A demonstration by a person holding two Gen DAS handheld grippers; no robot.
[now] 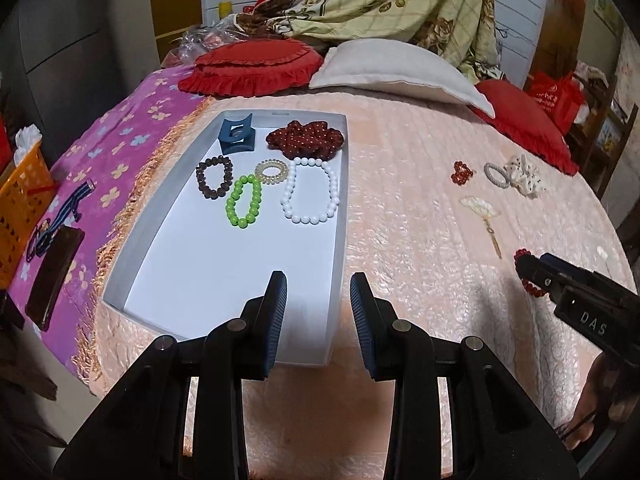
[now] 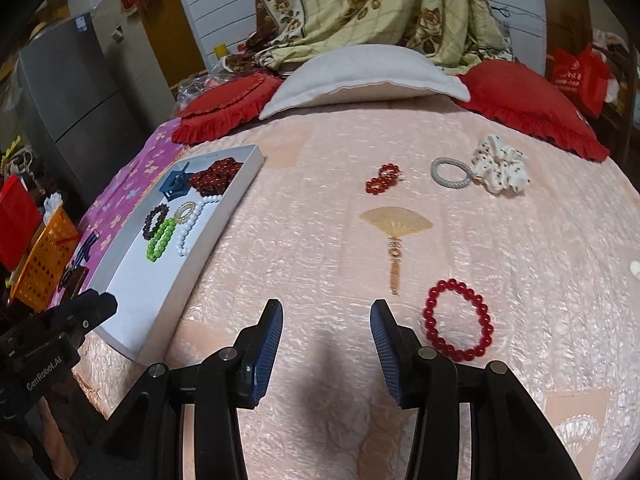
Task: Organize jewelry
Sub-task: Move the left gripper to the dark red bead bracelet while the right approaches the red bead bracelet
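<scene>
A white tray [image 1: 168,280] on the bed holds a blue hair claw [image 1: 237,135], a dark red bead pile [image 1: 306,139], and brown [image 1: 215,178], green [image 1: 245,201] and white [image 1: 310,190] bead bracelets plus a clear coil tie [image 1: 271,172]. My left gripper [image 1: 318,312] is open and empty over the tray's near right corner. My right gripper [image 2: 326,340] is open and empty just left of a red bead bracelet [image 2: 459,320]. Farther back lie a fan pendant [image 2: 397,226], a small red bracelet [image 2: 383,178], a grey hair tie [image 2: 452,173] and a spotted scrunchie [image 2: 500,168].
Red cushions [image 1: 250,66] and a white pillow [image 1: 400,70] line the back of the pink quilt [image 2: 320,184]. A folded floral blanket [image 2: 380,8] lies behind them. An orange basket [image 1: 20,208] stands off the bed's left side.
</scene>
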